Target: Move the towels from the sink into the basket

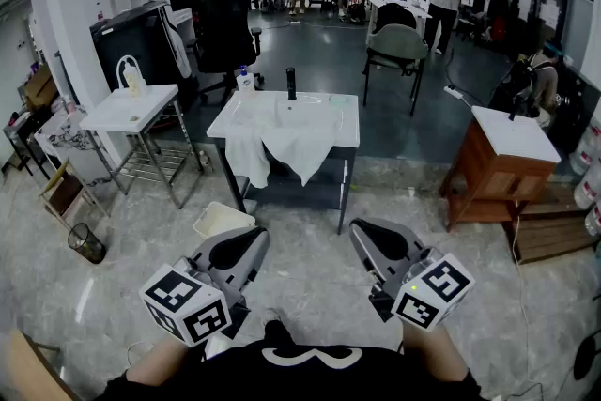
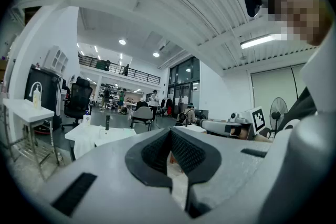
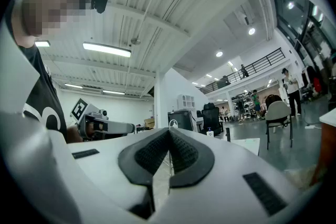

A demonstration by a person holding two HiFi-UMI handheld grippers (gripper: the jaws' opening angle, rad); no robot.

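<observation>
Left tool (image 2: 169, 134) has a smooth pale grey plastic shell and two dark pads with a fine ribbed grain. Its jaws are closed tip to tip, with nothing gripped between them. Right tool (image 3: 168, 132) is built the same way, and its jaws are likewise pressed together and empty. Each tool carries a white cube printed with black square markers; these are patterns, not letters, and no readable writing shows on either tool.

Both tools sit low in the head view, over a glossy marbled grey floor (image 1: 310, 286) and well apart from everything else.

The white rectangular sink (image 1: 324, 108) has a flat, smooth top with a shallow basin and rests on a dark metal frame. The white cloth towels (image 1: 282, 150) are soft and creased. They spill out of the basin and hang over the sink's front edge, nearer its front left corner, ending in limp points. A black cylindrical faucet (image 1: 291, 83) stands at the middle of the back edge. A small clear bottle with a blue cap (image 1: 246, 79) stands at the back left corner; its label is too small to read.

The pale cream rectangular basket (image 1: 223, 221) lies on the floor near the sink's front left leg, tilted, and looks like plastic. No towel is visible in it.

A brown wooden cabinet with a white top (image 1: 502, 164) stands to the right of the sink.
</observation>
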